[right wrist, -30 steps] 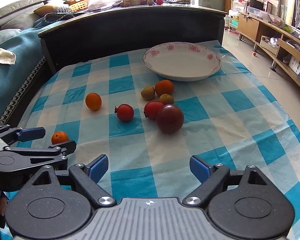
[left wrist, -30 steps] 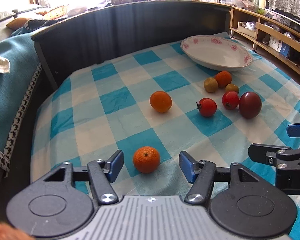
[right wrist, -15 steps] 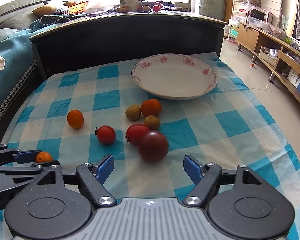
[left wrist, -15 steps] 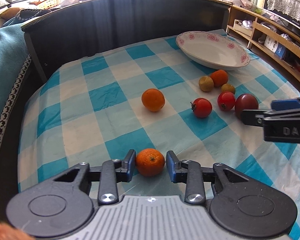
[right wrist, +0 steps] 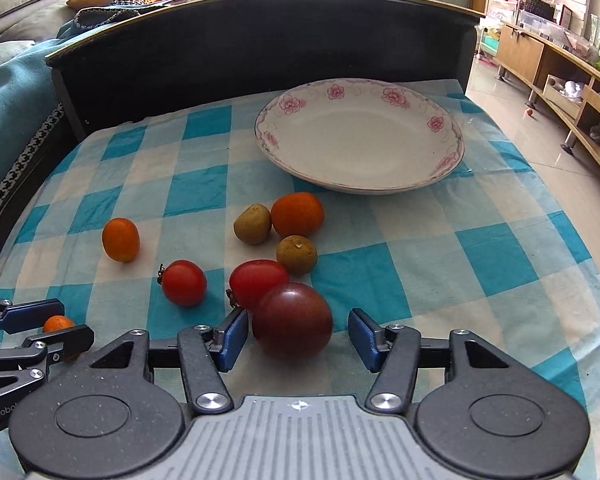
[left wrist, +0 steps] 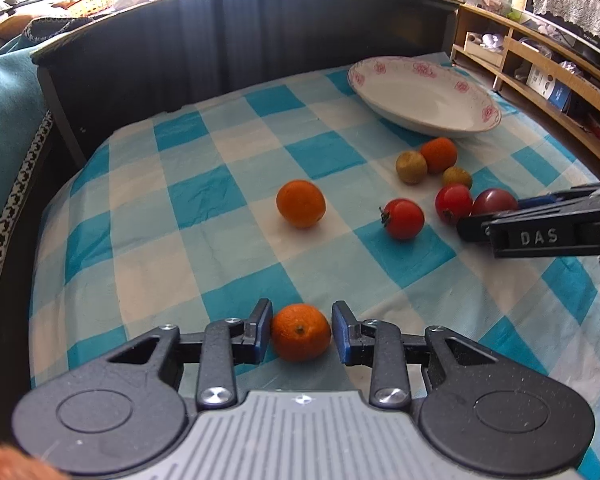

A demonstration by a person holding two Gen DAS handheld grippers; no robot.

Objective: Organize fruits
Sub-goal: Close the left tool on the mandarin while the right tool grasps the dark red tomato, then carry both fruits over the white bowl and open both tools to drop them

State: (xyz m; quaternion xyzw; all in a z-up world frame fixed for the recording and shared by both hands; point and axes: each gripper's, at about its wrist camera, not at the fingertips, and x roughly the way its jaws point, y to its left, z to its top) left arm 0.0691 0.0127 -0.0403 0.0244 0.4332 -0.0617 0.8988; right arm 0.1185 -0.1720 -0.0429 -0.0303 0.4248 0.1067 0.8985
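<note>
On the blue checked cloth (left wrist: 204, 196), my left gripper (left wrist: 302, 332) is shut on a small mandarin (left wrist: 300, 334), both blue pads pressing its sides. My right gripper (right wrist: 298, 336) has a dark purple tomato (right wrist: 294, 322) between its jaws. They are closing: the left pad is at its skin, the right pad still stands off. Loose fruit lies beyond: two red tomatoes (right wrist: 184, 282) (right wrist: 256, 280), two oranges (right wrist: 121, 239) (right wrist: 297, 214), a kiwi (right wrist: 253, 224) and a small brownish fruit (right wrist: 297, 254). The flowered white plate (right wrist: 288, 104) behind them holds nothing.
A dark curved board (right wrist: 260, 36) walls the far side of the table. A teal blanket (left wrist: 8, 128) hangs at the left. Wooden shelves (left wrist: 540, 64) and tiled floor (right wrist: 540, 128) lie past the right edge. The right gripper's body (left wrist: 540, 234) reaches in near the tomatoes.
The left jaws closed from wide open onto the mandarin. The right gripper moved forward until the dark tomato sat between its jaws, which have narrowed.
</note>
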